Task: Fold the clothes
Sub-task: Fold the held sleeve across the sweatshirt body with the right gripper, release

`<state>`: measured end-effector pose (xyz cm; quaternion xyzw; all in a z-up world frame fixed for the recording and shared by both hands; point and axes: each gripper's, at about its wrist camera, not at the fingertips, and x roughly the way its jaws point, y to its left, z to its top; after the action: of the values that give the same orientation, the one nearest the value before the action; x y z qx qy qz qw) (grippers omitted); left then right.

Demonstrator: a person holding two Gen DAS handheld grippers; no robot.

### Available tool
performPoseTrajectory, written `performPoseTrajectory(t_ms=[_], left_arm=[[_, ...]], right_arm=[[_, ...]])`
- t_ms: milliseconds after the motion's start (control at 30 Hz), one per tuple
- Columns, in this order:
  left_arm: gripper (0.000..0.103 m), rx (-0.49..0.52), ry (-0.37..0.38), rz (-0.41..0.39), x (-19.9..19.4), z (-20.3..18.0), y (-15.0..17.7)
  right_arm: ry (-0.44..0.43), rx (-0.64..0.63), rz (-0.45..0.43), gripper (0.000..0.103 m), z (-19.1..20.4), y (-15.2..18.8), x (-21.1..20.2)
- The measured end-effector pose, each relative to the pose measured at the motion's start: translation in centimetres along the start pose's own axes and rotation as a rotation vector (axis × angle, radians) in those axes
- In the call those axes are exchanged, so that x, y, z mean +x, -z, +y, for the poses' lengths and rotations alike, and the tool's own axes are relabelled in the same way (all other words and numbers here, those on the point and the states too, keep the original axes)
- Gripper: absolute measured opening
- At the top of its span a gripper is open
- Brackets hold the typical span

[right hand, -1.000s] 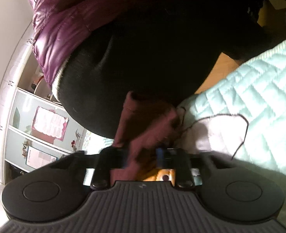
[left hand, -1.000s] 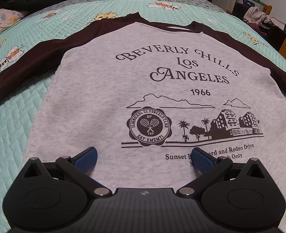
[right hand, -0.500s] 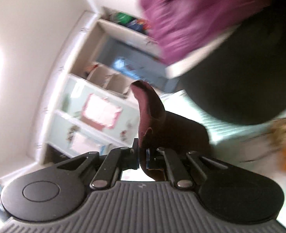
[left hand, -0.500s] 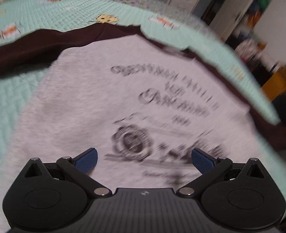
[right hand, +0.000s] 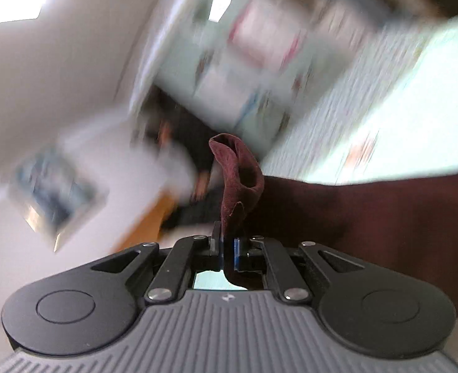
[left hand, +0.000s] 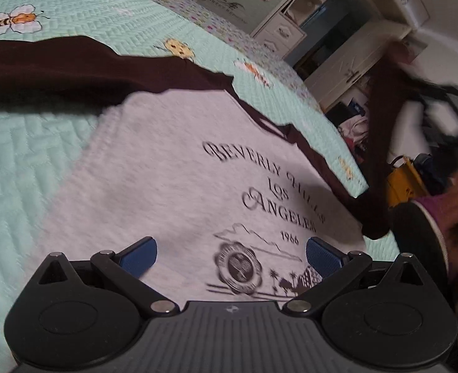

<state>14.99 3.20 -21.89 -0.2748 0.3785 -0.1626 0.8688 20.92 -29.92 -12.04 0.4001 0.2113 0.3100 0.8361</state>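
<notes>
Nearest in the right wrist view, the right gripper (right hand: 228,250) is clenched on the cuff (right hand: 236,180) of the sweatshirt's dark maroon sleeve (right hand: 368,217), which runs off to the right of the pads toward the bed. The left gripper (left hand: 230,253) hangs with its blue pads spread wide and nothing between them, just above the lower print on the grey sweatshirt (left hand: 173,168), which lies flat and face up on the mint quilt (left hand: 27,143). From there the lifted sleeve rises at the far right edge of the bed, though blur makes its exact line uncertain. The fold likely turns on carrying that sleeve across the chest, toward the left gripper; the other sleeve (left hand: 58,65) lies stretched out at far left.
</notes>
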Motion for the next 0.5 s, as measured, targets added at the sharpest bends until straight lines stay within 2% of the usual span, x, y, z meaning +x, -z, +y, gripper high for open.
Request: performPoseTrajectory(t_ms=[33, 100, 167, 233, 300, 333, 400, 433, 500], left_arm=[[0.102, -0.005, 0.0, -0.001, -0.1, 0.4, -0.2], [0.102, -0.017, 0.006, -0.001, -0.3, 1.2, -0.5], [0.102, -0.027, 0.024, 0.001, -0.3, 1.7, -0.8], [0.102, -0.025, 0.036, 0.001, -0.2, 1.8, -0.9], [0.102, -0.022, 0.038, 0.0, 0.0, 1.7, -1.1], [0.102, -0.028, 0.036, -0.002, 0.0, 1.6, -1.2], [0.102, -0.042, 0.029, -0.008, 0.1, 1.4, -1.4], [0.102, -0.049, 0.026, -0.011, 0.1, 1.3, -1.6], [0.102, -0.082, 0.063, -0.009, 0.3, 1.2, -2.1]], right_arm=[[-0.003, -0.008, 0.114, 0.009, -0.2, 2.0, 2.4], [0.064, -0.078, 0.339, 0.018, -0.9, 6.7, 6.2], [0.109, -0.106, 0.46, 0.029, -1.9, 10.1, 7.1], [0.087, -0.065, 0.413, 0.03, -2.9, 10.3, 5.4], [0.075, -0.004, 0.314, 0.046, -3.8, 9.5, 2.5], [0.079, 0.022, 0.256, 0.05, -4.5, 8.9, 0.7], [0.097, 0.09, 0.161, 0.052, -6.8, 7.5, -2.9], [0.11, 0.126, 0.125, 0.052, -8.2, 7.8, -4.8], [0.133, 0.194, 0.064, 0.054, -11.0, 7.9, -7.5]])
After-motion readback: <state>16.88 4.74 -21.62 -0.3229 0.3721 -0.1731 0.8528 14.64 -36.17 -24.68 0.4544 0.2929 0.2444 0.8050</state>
